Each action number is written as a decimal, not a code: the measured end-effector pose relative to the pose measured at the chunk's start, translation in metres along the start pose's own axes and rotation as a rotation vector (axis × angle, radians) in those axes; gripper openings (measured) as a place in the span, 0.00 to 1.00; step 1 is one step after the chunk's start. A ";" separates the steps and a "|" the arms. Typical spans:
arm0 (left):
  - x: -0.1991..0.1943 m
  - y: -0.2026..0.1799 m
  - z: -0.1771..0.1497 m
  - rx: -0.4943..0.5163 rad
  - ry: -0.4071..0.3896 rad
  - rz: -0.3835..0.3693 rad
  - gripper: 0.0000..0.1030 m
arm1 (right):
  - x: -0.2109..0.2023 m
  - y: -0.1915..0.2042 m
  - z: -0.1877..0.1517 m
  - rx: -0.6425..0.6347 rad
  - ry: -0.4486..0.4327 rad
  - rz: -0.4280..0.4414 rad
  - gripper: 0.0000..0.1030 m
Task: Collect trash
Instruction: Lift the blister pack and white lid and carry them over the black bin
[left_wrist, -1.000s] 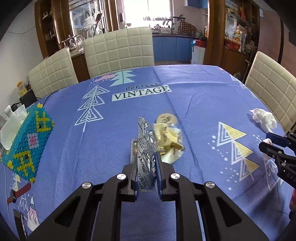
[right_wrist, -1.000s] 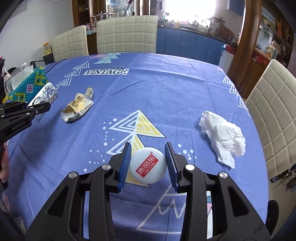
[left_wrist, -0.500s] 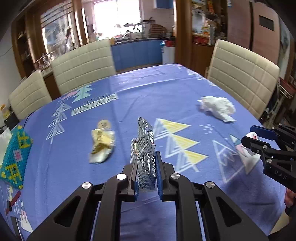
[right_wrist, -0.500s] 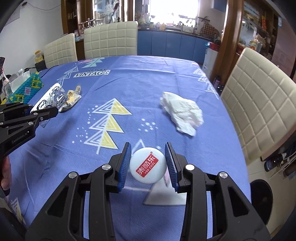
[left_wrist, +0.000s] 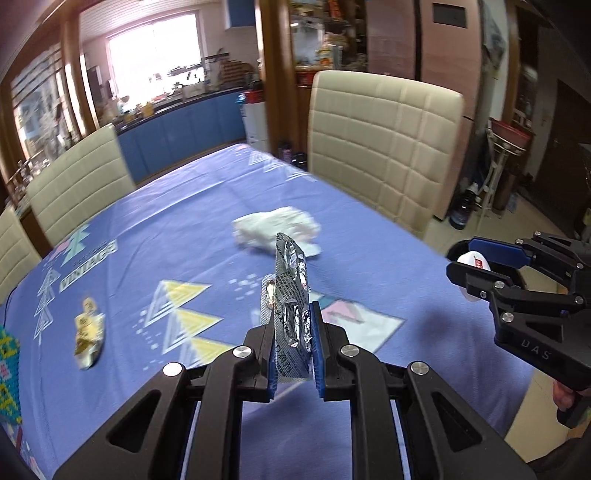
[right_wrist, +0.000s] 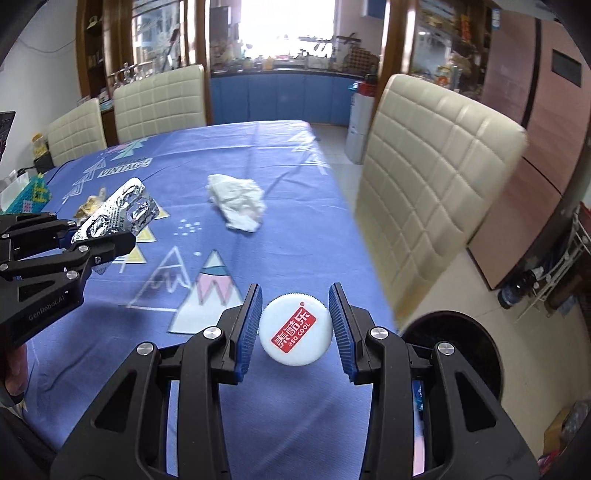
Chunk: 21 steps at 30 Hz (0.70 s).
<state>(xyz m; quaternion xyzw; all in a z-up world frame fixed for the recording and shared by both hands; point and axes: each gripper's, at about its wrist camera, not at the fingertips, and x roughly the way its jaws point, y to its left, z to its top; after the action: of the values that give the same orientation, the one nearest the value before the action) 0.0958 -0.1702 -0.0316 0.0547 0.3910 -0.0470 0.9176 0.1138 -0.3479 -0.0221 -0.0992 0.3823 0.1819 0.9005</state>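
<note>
The left gripper (left_wrist: 293, 343) clamps a blister pack (left_wrist: 291, 291); the right gripper (right_wrist: 295, 325) pinches a cap (right_wrist: 294, 328) over the tabletop (right_wrist: 258, 155) edge. Keep both squeezes firm until above the bin (right_wrist: 454, 347), then release.

- A table covered in a blue cloth (right_wrist: 280, 155) printed with triangles, mountains and the word VINTAGE.
- A cream quilted chair (right_wrist: 436, 177) stands at the table's right side, close against its edge.
- Two more cream chairs (right_wrist: 159, 99) stand at the table's far end, side by side.
- A beaded tissue box (right_wrist: 35, 194), teal with yellow and pink, sits on the table's far left edge.
- Blue kitchen cabinets (right_wrist: 280, 98) run along the wall beyond the table, under a bright window (right_wrist: 288, 26).
- A dark bottle (left_wrist: 461, 212) stands on the tiled floor to the right of the table.
</note>
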 end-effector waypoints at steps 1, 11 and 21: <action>0.001 -0.010 0.004 0.015 -0.005 -0.014 0.14 | -0.003 -0.007 -0.002 0.010 -0.002 -0.009 0.38; 0.007 -0.085 0.033 0.130 -0.036 -0.122 0.14 | -0.036 -0.076 -0.024 0.114 -0.026 -0.120 0.38; 0.012 -0.139 0.050 0.210 -0.052 -0.197 0.14 | -0.054 -0.117 -0.038 0.176 -0.042 -0.204 0.38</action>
<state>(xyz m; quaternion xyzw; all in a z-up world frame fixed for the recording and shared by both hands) 0.1216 -0.3150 -0.0143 0.1103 0.3634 -0.1790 0.9076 0.1011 -0.4805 -0.0046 -0.0541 0.3657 0.0572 0.9274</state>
